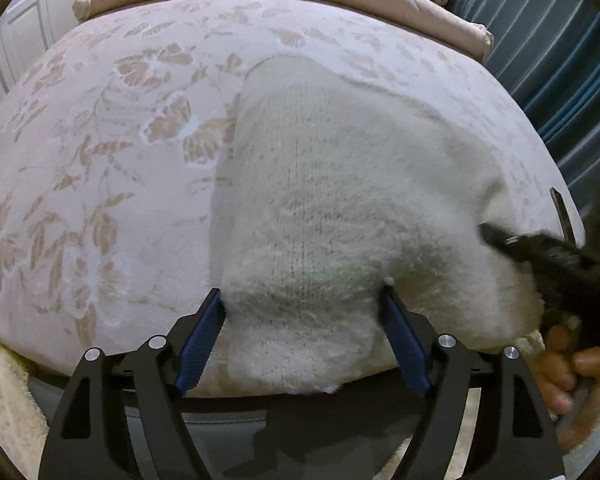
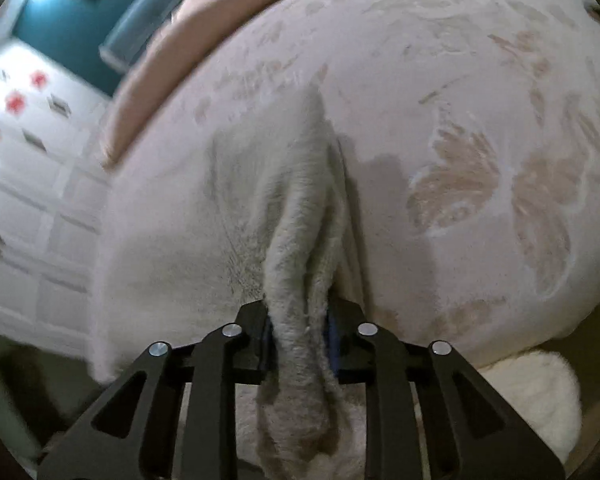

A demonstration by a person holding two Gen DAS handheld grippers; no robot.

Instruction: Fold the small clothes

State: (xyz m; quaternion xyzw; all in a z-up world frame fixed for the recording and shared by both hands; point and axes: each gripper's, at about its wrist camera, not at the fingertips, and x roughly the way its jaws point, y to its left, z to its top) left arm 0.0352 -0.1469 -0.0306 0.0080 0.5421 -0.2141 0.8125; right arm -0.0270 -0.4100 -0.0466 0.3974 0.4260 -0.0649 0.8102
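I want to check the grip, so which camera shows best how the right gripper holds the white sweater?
The right wrist view: the right gripper is closed on a bunched fold of the white sweater. The left wrist view shows that gripper only side-on at the sweater's edge, its contact hidden.

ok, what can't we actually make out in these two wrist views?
- Right gripper, left wrist view: motion-blurred and cut by the right edge, so its jaws can't be read there.
- White knit sweater, left wrist view: near hem hangs over the bed edge, behind the left gripper.
- Sweater, right wrist view: bunched in the right gripper's shut jaws, blurred; garment part unclear.
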